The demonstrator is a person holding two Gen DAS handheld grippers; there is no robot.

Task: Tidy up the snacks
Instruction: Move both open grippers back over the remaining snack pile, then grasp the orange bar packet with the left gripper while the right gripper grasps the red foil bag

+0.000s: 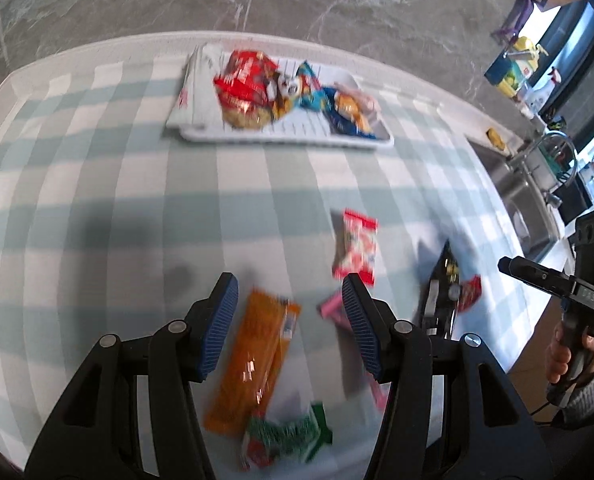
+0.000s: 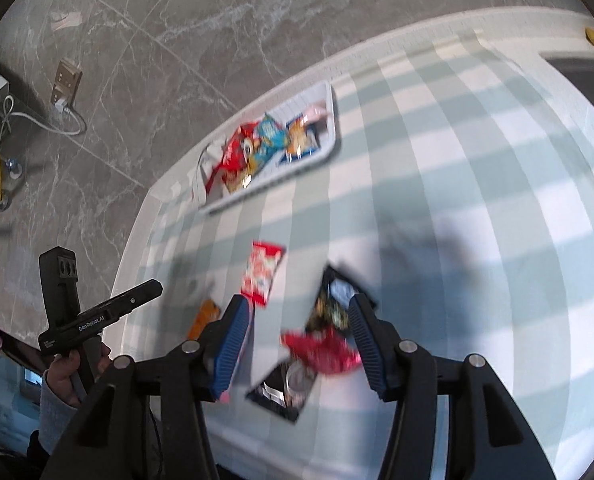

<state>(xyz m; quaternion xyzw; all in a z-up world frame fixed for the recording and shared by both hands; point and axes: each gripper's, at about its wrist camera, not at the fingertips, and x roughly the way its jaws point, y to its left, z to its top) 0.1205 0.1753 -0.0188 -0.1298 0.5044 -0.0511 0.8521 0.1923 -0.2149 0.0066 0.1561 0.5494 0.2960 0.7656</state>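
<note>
- Left wrist view: the left claw hangs over the checked surface, jaws apart, nothing clamped.
- An orange packet lies between the jaws on the surface; contact with the pads cannot be told owing to blur.
- A green-and-red packet lies at 6 o'clock of the orange packet, touching its lower end.
- A pink packet lies just beside the right-hand blue pad.
- A red-and-white packet lies at 1 o'clock of the claw.
- A white tray at 12 o'clock, well apart, holds several snack packets.
- The right claw appears at 3 o'clock, held by a hand.
- Right wrist view: the right claw has its jaws apart, nothing clamped.
- A black packet and a red wrapper lie between the jaws on the surface.
- The red-and-white packet lies at 11 o'clock of the claw.
- The tray sits at 12 o'clock, near the surface edge.
</note>
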